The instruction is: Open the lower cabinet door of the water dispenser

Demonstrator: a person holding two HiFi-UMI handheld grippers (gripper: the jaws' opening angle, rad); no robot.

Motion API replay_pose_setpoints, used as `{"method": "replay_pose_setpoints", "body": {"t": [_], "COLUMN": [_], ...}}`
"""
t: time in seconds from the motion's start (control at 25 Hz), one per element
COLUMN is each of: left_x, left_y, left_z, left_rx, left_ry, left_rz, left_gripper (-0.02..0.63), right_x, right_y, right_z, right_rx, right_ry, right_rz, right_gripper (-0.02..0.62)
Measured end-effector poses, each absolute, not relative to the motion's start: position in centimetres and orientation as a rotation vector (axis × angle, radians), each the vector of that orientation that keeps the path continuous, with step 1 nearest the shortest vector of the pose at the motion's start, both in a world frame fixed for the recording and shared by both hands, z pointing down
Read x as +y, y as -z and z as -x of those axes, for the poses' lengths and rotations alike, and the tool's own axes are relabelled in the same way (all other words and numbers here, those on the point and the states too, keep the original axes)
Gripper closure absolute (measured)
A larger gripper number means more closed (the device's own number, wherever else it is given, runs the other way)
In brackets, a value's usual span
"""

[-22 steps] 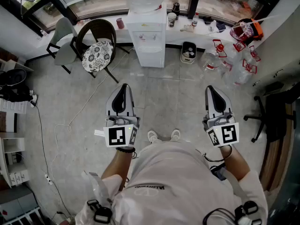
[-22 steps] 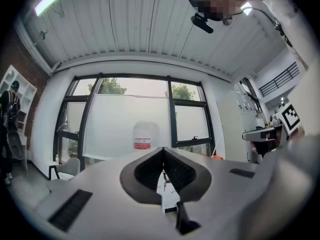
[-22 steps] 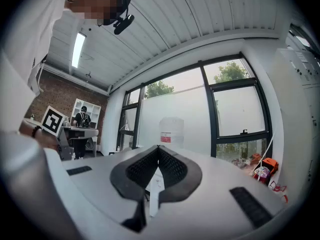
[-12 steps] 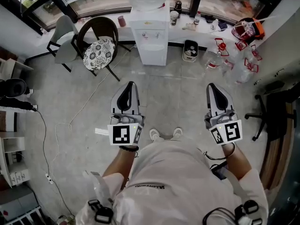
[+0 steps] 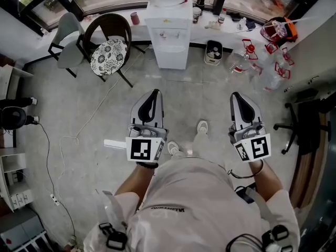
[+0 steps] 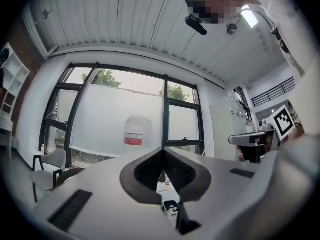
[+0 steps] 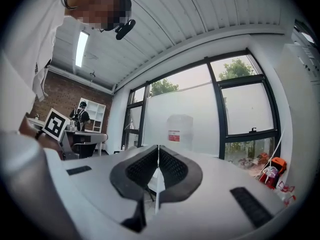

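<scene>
White boxy water dispenser [image 5: 170, 42], smooth-fronted

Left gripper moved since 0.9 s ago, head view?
Yes. The left gripper has shifted right in the head view, more in line with the water dispenser and nearer the right gripper.

There's the water dispenser [image 5: 169, 35], straight ahead against the window [image 5: 110, 0].
Chair [image 5: 108, 51] left of it, bin [image 5: 212, 54] just right, jugs [image 5: 239, 62] on the floor beyond.
</scene>
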State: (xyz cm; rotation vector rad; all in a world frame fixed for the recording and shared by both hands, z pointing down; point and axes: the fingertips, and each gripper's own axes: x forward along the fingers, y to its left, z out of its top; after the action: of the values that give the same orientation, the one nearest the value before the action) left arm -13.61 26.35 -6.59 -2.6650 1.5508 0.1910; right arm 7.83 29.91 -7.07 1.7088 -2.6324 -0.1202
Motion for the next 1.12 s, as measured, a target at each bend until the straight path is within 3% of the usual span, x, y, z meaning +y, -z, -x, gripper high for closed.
{"method": "replay_pose_setpoints", "body": {"t": [0.8, 1.12], "left_x": [12.4, 6.4], "left_y": [4.3, -4.5], "left_z": [2.5, 0.2], "left_rx": [1.683, 1.722], "left_ry": [-0.097, -0.028], "left_rz": [2.556, 2.582], "left_gripper": [0.600, 0.600], "right_x": [12.3, 4.4], "right_y": [2.9, -5.7], "right_z": [-16.9, -16.5], "right_rx": [-2.793, -2.857], "right_ry": [0.021, -0.093], "right_rz": [-1.435, -1.305], "right_gripper": [0.579, 0.578]}}
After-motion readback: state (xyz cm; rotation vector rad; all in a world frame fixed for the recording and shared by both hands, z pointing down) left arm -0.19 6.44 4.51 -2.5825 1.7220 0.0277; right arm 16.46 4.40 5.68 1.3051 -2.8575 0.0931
